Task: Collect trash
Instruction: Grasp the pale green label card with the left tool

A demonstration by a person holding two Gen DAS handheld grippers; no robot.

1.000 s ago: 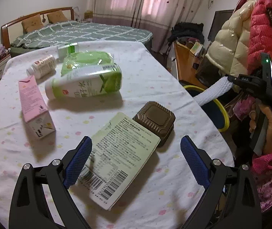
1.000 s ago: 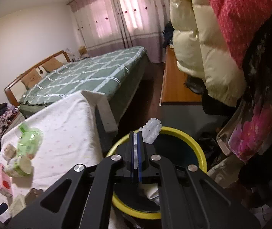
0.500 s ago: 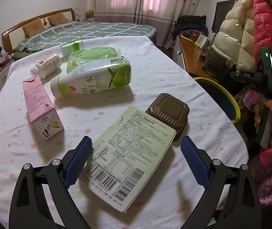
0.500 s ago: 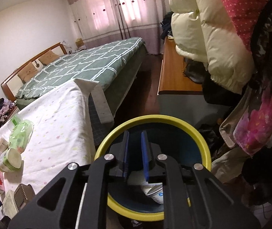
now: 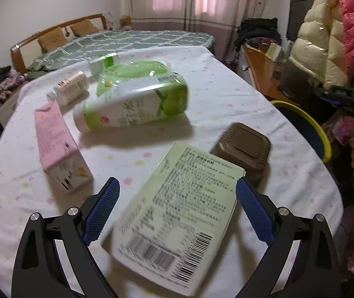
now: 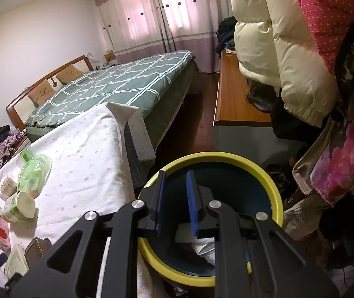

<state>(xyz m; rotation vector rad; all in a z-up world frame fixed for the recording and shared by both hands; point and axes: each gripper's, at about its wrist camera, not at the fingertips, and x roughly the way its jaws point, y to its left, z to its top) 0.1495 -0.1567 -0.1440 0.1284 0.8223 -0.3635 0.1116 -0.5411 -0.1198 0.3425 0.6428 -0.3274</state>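
My left gripper (image 5: 177, 211) is open, its jaws on either side of a pale green carton (image 5: 177, 213) lying flat on the table, not touching it. A brown square box (image 5: 243, 146) lies just beyond the carton. A green-and-white bottle (image 5: 137, 106), a pink carton (image 5: 57, 146) and a small white bottle (image 5: 70, 87) lie farther back. My right gripper (image 6: 175, 201) is partly open and empty above the yellow-rimmed bin (image 6: 273, 193), which holds white trash (image 6: 204, 248).
The table has a white dotted cloth (image 5: 214, 87); its right edge drops off beside the bin (image 5: 320, 134). A bed (image 6: 117, 84) stands behind, a wooden bench (image 6: 231, 94) and hanging coats (image 6: 288, 49) to the right.
My right gripper opened and let the white foam net drop into the bin. My left gripper moved closer to the pale green carton.
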